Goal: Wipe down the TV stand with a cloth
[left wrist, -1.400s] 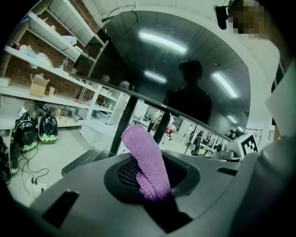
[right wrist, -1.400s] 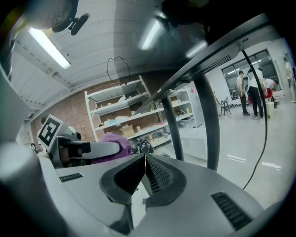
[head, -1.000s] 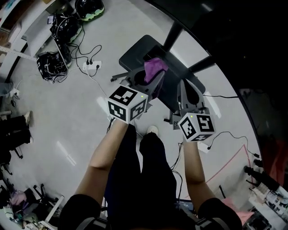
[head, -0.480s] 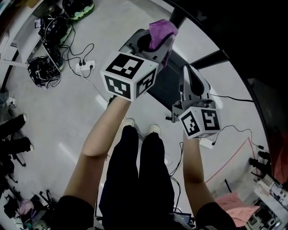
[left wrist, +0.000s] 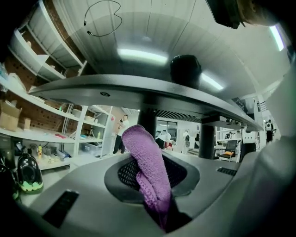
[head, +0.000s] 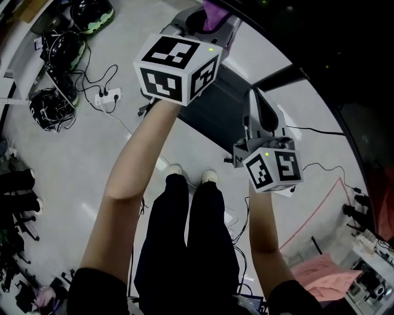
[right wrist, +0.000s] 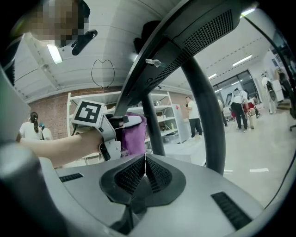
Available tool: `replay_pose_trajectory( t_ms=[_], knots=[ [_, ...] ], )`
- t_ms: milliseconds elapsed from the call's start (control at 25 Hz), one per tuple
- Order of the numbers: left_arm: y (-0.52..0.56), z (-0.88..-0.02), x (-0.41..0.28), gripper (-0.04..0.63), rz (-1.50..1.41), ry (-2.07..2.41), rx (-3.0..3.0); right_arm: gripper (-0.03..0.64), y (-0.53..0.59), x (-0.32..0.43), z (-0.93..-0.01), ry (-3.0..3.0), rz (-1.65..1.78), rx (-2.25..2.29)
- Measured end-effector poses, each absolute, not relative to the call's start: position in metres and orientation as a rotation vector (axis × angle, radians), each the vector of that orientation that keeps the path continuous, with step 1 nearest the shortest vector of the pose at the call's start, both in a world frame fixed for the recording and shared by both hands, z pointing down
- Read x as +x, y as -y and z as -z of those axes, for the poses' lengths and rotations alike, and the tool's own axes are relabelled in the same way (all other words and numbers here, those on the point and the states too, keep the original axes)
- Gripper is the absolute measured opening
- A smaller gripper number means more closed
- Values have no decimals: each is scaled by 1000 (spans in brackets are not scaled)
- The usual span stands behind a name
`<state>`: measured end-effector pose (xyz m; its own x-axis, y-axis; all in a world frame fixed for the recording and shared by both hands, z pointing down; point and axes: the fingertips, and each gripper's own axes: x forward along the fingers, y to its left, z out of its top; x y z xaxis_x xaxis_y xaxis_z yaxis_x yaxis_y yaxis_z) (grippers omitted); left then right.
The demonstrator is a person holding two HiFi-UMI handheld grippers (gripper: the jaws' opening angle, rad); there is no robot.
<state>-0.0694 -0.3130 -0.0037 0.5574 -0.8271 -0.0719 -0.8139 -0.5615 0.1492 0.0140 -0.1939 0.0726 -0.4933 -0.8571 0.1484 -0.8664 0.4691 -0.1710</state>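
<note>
My left gripper (head: 209, 21) is raised near the top of the head view, shut on a purple cloth (head: 213, 8). In the left gripper view the purple cloth (left wrist: 148, 171) stands up from between the jaws, just below the dark underside of the TV stand's plate (left wrist: 138, 92) and in front of its post (left wrist: 147, 116). The stand's dark base (head: 215, 107) lies on the floor under both grippers. My right gripper (head: 260, 104) is lower and to the right; its jaws (right wrist: 144, 172) are shut with nothing between them. From there I see the left gripper (right wrist: 108, 134), the cloth (right wrist: 135, 134) and a curved stand post (right wrist: 203, 106).
A big dark screen (head: 345, 61) fills the upper right. Cables and a power strip (head: 106, 95) run over the floor at left, with helmets (head: 89, 15) beyond. My shoes (head: 191, 175) stand just before the base. A pink cloth (head: 320, 271) lies lower right. Shelving (left wrist: 37, 120) lines the room.
My left gripper has risen and moved forward with the purple cloth, from above the stand's base up to the top of the head view. The right gripper has barely shifted.
</note>
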Motion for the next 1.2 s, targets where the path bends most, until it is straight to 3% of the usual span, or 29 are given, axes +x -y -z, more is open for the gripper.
replay_pose_trajectory(
  t_ms=[360, 1200],
  knots=[
    [339, -14, -60, 83, 175, 1425, 2689, 23, 200, 31, -79, 2602, -366, 1637],
    [345, -116, -42, 83, -222, 1433, 2751, 23, 196, 53, -117, 2530, -455, 1699]
  ],
)
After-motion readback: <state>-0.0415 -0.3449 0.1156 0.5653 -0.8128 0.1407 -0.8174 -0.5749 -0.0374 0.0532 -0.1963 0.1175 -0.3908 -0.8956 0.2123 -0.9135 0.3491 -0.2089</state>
